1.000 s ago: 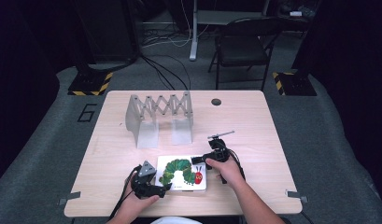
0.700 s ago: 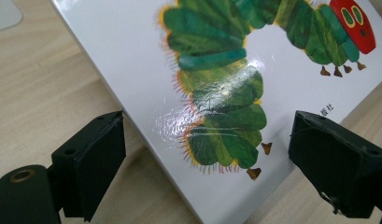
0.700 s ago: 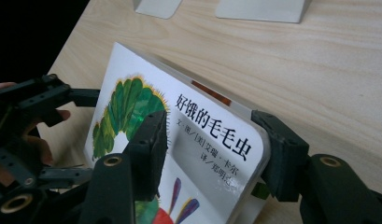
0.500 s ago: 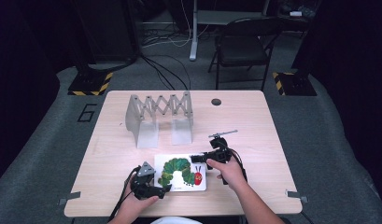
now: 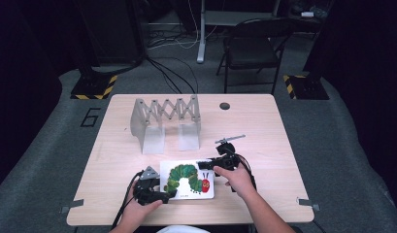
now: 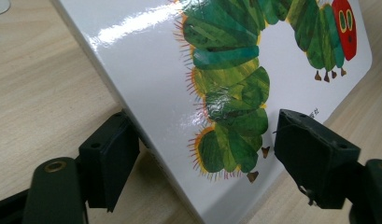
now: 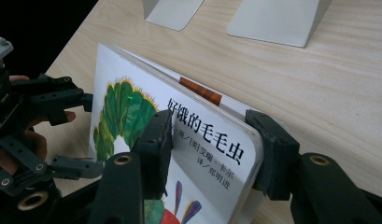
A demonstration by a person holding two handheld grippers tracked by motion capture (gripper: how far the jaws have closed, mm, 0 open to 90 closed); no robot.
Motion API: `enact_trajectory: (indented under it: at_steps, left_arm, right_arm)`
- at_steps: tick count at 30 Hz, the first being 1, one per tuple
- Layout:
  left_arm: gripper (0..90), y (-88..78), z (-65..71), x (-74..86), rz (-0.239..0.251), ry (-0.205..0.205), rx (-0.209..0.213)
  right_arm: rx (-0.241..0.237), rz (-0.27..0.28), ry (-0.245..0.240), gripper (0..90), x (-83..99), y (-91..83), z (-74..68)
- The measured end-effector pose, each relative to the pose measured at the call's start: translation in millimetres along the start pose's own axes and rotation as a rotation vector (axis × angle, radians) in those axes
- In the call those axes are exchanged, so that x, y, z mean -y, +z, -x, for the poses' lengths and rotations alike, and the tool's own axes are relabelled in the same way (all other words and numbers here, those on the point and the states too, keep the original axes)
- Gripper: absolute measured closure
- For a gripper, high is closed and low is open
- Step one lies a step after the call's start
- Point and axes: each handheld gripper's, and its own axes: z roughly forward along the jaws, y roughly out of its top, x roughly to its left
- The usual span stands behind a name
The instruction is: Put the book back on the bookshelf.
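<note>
Book (image 5: 187, 179) lies at the tabletop's (image 5: 264, 126) near edge, lifted off the wood on the right. Left hand-held gripper (image 5: 167, 195) has been closing, jaws straddling its corner without pressing yet. Right hand-held gripper (image 5: 202, 165) has just clamped the far edge, so lifting can begin

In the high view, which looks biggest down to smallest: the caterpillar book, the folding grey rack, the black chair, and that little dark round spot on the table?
1. Black chair, though it stands farther off.
2. Folding grey rack.
3. Caterpillar book; a hand-held gripper covers some of it.
4. Dark round spot, by far the smallest.
</note>
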Motion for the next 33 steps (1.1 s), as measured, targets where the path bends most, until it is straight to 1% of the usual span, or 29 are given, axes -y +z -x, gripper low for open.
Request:
enact_trajectory:
  at_steps: [2,3,5,6,7,8,9,12,13,14,15,16,17,18,19,21,22,23,24,25,26,27,29,31,33]
  left_arm:
    - [26.2,-2.1,-2.5,-1.7,0.008,0.001,-0.008]
    - [27.3,-3.3,-2.5,-2.3,0.009,-0.008,-0.014]
    - [30.3,-5.4,-4.6,-3.8,0.018,0.003,-0.022]
    - [31.8,-5.8,-4.4,-4.0,0.03,-0.002,-0.03]
    - [33.4,-7.5,-5.3,-5.1,0.03,0.006,-0.035]
    - [34.9,-8.0,-4.9,-5.5,0.043,-0.005,-0.042]
    - [36.4,-9.4,-6.2,-6.4,0.044,0.009,-0.046]
    - [40.0,-12.3,-7.8,-8.2,0.051,0.029,-0.068]
    - [41.0,-13.2,-7.4,-8.6,0.057,0.022,-0.074]
    - [42.1,-14.2,-8.1,-9.1,0.067,0.034,-0.083]
    - [43.9,-15.6,-8.6,-9.6,0.066,0.039,-0.086]
    - [45.0,-16.2,-8.5,-9.8,0.078,0.038,-0.09]
    - [46.2,-17.5,-8.9,-10.5,0.079,0.05,-0.098]
    - [47.1,-18.2,-9.0,-10.8,0.084,0.058,-0.107]
    - [48.1,-19.5,-9.0,-11.4,0.083,0.061,-0.112]
    - [49.4,-20.1,-8.9,-11.8,0.099,0.058,-0.129]
    - [49.9,-21.0,-9.4,-12.3,0.1,0.056,-0.128]
    - [50.5,-21.6,-10.2,-12.8,0.101,0.065,-0.132]
    - [51.0,-21.7,-10.0,-12.9,0.105,0.059,-0.134]
    - [51.5,-22.0,-10.6,-13.2,0.108,0.068,-0.142]
    - [52.5,-23.2,-11.4,-13.6,0.102,0.079,-0.139]
    - [54.0,-23.5,-11.3,-13.7,0.106,0.082,-0.141]
    - [56.4,-23.7,-11.5,-14.0,0.11,0.102,-0.148]
    - [57.2,-24.0,-11.3,-14.2,0.106,0.111,-0.15]
    - [58.2,-23.5,-10.3,-13.9,0.114,0.127,-0.162]
  right_arm:
    - [0.001,0.004,0.0,53.4,-0.5,-0.3,-0.9]
    - [-0.002,0.008,0.001,53.7,-0.9,-1.0,-1.9]
    - [-0.003,0.019,-0.007,54.5,-2.2,-2.5,-3.5]
    - [-0.001,0.026,-0.007,54.8,-3.0,-3.7,-5.0]
    - [-0.001,0.032,-0.011,55.1,-3.6,-4.5,-5.7]
    - [-0.001,0.038,-0.01,55.2,-4.2,-5.7,-7.3]
    - [-0.002,0.046,-0.019,55.2,-4.8,-6.5,-8.3]
    - [0.004,0.06,-0.039,55.0,-6.2,-9.3,-13.0]
    - [0.004,0.064,-0.04,54.8,-6.6,-9.9,-15.1]
    - [0.004,0.07,-0.048,54.7,-7.1,-10.6,-16.6]
    - [0.005,0.074,-0.059,54.4,-7.8,-11.9,-18.5]
    - [0.004,0.08,-0.061,54.0,-8.3,-13.1,-20.8]
    - [0.008,0.087,-0.081,53.3,-9.0,-14.1,-21.9]
    - [0.006,0.096,-0.089,52.6,-9.3,-14.4,-23.0]
    - [0.007,0.1,-0.096,51.8,-10.1,-15.3,-24.8]
    - [0.009,0.106,-0.105,50.9,-11.4,-16.9,-28.7]
    - [0.011,0.111,-0.118,50.5,-12.2,-17.5,-30.1]
    - [0.01,0.113,-0.124,50.1,-12.6,-18.1,-32.1]
    - [0.008,0.118,-0.131,49.7,-12.8,-18.4,-33.1]
    - [0.009,0.119,-0.13,49.1,-12.9,-18.6,-34.0]
    - [0.006,0.125,-0.133,47.9,-13.1,-18.6,-34.4]
    - [0.006,0.127,-0.135,45.9,-13.3,-18.7,-34.6]
    - [0.004,0.13,-0.138,42.4,-13.8,-18.1,-34.0]
    - [0.0,0.128,-0.133,41.2,-14.0,-17.6,-33.1]
    - [0.002,0.127,-0.139,39.2,-14.0,-16.8,-32.1]
